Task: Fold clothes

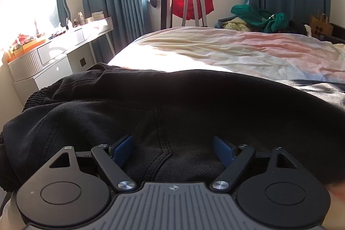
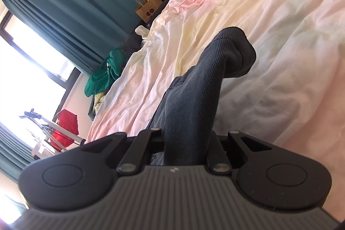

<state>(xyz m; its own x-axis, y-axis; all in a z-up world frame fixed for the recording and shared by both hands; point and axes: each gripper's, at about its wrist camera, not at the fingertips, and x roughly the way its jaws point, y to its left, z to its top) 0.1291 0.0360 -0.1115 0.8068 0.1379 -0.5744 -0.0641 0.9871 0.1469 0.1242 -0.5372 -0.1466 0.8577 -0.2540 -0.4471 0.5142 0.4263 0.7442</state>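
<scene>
- Two tools in play: the left tool (image 1: 172, 149) has its blue pads (image 1: 121, 150) spread apart, nothing between them, hovering low over the black trousers (image 1: 172, 105).
- The right tool (image 2: 186, 143) is clamped on a strip of dark ribbed cloth (image 2: 194, 100); its pads are hidden by the fabric, but the cloth runs straight out from between them.
- We see the trousers lying across the near edge of the bed (image 1: 237, 49), elastic waistband (image 1: 36, 96) to the left, centre seam (image 1: 159, 133) right under the left tool.
- The ribbed cloth rises off the bed sheet (image 2: 280, 36) and its far end (image 2: 239, 53) curls over, hanging free.
- We cannot tell whether the ribbed cloth is part of the trousers or a separate garment; the two views do not join up.
- We judge a fold is under way on the right side, with a lifted end being carried.
- To do it well, we'd keep the right grip firm and the cloth taut so the curled end lays flat, not doubled.
- We'd use the left tool to pin or pinch near the seam, taking one layer edge, not a bunch.
- Risk: soft bed, wrinkled sheet; the fabric may drag and bunch.
</scene>
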